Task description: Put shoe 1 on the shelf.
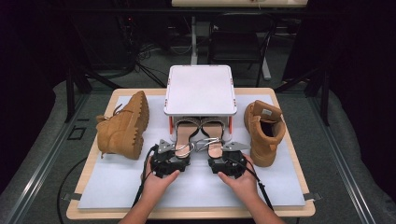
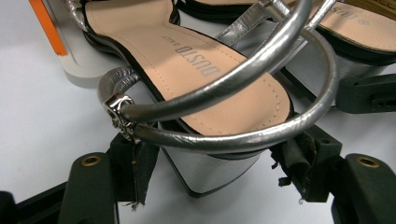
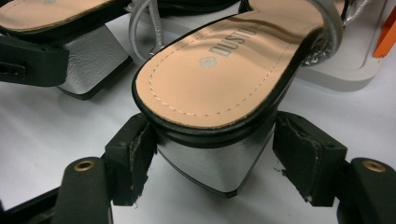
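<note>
High view has you at the grasp step: left gripper [image 1: 173, 157] and right gripper [image 1: 229, 157], jaws apart, each straddle a silver sandal heel [image 2: 212, 170] under the white rack [image 1: 200, 88], so squeeze both before pulling back.

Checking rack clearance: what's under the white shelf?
Under the white shelf lie the fronts of two silver sandals, heels sticking out toward the left gripper and right gripper. Their toes are covered by the shelf top.
</note>
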Motion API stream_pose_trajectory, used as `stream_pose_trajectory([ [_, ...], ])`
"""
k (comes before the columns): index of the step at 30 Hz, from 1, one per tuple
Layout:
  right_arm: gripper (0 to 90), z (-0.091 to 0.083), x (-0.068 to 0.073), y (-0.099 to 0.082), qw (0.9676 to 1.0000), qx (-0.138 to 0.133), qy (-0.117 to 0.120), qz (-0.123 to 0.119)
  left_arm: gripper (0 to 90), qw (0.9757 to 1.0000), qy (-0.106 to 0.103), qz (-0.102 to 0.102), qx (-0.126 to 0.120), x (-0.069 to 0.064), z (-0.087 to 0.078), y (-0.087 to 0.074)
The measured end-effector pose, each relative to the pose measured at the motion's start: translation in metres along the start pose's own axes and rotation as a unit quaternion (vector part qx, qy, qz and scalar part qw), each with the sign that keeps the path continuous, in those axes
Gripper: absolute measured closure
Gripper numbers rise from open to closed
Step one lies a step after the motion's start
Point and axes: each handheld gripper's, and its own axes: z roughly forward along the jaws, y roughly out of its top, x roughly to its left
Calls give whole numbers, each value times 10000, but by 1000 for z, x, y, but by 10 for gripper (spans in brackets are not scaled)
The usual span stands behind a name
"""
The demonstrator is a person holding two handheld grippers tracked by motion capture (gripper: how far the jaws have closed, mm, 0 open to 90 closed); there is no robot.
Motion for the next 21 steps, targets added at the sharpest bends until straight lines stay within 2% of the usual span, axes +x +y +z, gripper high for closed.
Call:
stream_pose_trajectory([
  [3, 303, 3, -3, 5, 10000, 2, 2, 20, 340, 10000, 3, 7, 14, 3, 3, 3],
  [9, 303, 12, -10, 12, 9998, 197, 10, 38, 340, 9999, 94, 77, 56, 6, 12, 9],
  [21, 303, 28, -21, 23, 9997, 251, -3, -56, 339, 9996, 197, 179, 121, 12, 29, 17],
])
